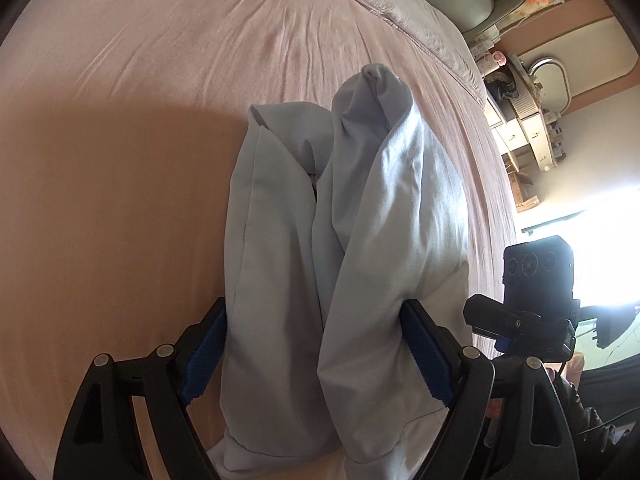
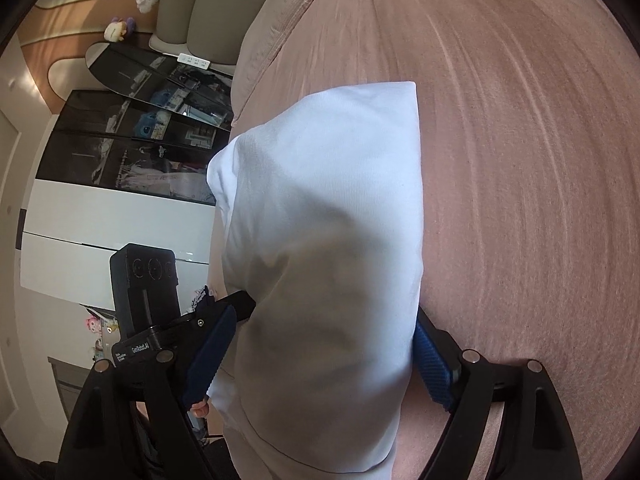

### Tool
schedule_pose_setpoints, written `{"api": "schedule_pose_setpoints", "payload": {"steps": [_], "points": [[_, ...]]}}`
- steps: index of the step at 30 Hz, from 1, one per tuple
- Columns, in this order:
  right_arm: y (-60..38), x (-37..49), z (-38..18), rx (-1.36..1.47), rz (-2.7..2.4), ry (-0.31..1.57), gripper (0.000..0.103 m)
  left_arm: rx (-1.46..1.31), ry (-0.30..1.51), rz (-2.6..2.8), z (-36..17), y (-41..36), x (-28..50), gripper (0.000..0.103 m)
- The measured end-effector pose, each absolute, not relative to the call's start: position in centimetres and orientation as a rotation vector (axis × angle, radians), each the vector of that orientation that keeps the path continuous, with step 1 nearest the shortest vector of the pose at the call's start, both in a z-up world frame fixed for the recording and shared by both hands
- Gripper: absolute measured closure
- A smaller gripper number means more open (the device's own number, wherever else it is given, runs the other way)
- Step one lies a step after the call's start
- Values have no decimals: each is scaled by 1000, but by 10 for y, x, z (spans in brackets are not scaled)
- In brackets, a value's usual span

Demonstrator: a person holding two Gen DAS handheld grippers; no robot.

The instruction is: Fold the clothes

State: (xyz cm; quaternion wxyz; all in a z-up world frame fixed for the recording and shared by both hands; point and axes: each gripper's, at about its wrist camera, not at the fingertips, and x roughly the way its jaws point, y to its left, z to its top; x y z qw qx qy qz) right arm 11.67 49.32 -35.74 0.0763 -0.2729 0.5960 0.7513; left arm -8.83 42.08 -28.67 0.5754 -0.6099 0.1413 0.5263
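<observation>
A pale blue garment [image 1: 280, 240] lies bunched in two long folds on the pink bed sheet [image 1: 120, 160]. My left gripper [image 1: 314, 308] stands open and wide, its blue pads [image 1: 204, 356] flanking the near end of the cloth on both sides. In the right wrist view the same garment [image 2: 320, 200] is a smooth folded mound on the sheet [image 2: 520, 200] near the bed's edge. My right gripper [image 2: 330, 308] is also open wide, with the cloth lying between its blue pads [image 2: 212, 352] and hiding part of the right one.
A crumpled quilt [image 1: 420, 12] lies at the head of the bed. Cluttered shelves [image 1: 528, 132] stand beyond the bed's right edge, and a bright window glares. A dark glass cabinet [image 2: 132, 140] stands left of the bed. A black lens unit [image 1: 536, 272] sits close by.
</observation>
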Motion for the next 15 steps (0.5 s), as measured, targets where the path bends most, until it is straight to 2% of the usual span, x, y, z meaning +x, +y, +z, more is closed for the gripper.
{"api": "schedule_pose_setpoints", "payload": {"steps": [4,9,15], "points": [[496,117,-358,-756,2213,1848,17,-1443,288,1231,-289,419,-86,19],[498,116,-368,-587,2139,2144,16,-1478,187,1136,-295,422,-74,19],[495,110,-367,-620,2139,2096,16,-1474,202,1140,-293,424,-73,19]]}}
